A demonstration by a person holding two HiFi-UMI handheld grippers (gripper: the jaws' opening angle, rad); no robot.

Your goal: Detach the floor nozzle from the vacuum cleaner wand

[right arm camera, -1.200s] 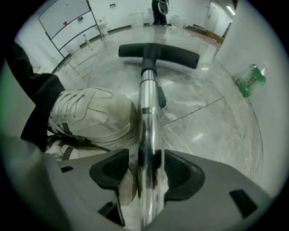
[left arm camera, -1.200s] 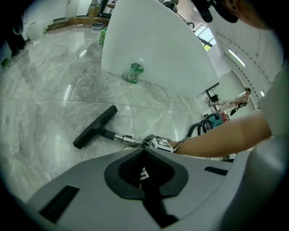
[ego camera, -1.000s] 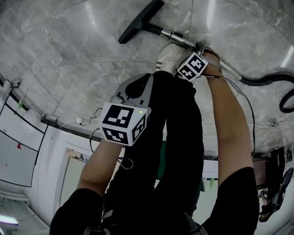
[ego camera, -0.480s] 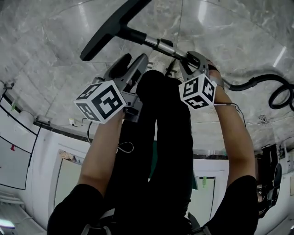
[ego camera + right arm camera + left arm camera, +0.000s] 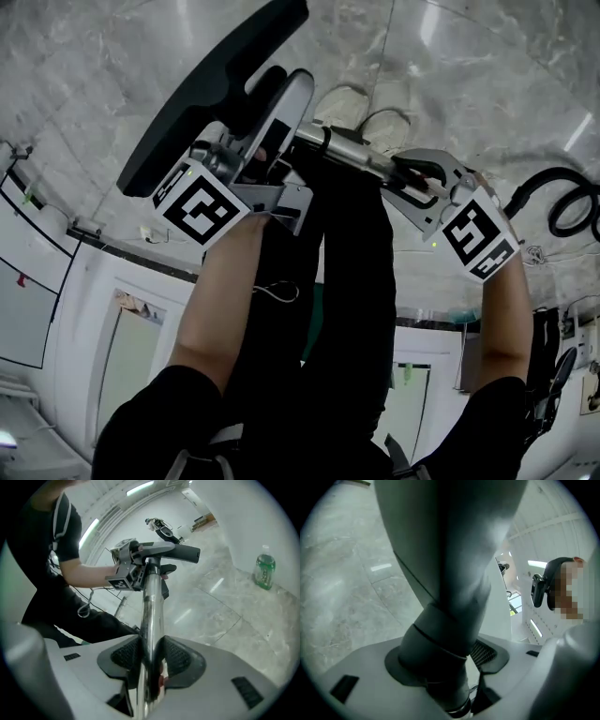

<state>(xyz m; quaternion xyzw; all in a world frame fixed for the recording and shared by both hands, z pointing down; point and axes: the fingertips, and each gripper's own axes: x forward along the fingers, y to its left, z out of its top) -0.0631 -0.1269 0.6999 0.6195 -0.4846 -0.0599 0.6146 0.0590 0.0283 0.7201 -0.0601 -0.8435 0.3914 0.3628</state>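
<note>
The right gripper (image 5: 411,185), clamped on the wand (image 5: 352,153), is holding it well above the floor (image 5: 112,56) where it was lying a second ago. The left gripper (image 5: 281,96), shut then, is standing wide apart around the floor nozzle (image 5: 211,84) neck.

since a second ago: wand (image 5: 352,155) and floor nozzle (image 5: 211,80) lifted off the floor, nozzle now close under the head camera. right gripper (image 5: 405,174) rose with them. left gripper (image 5: 277,94) swung over from beside the leg, jaws went from shut to wide, now straddling the nozzle neck (image 5: 440,639).
</note>
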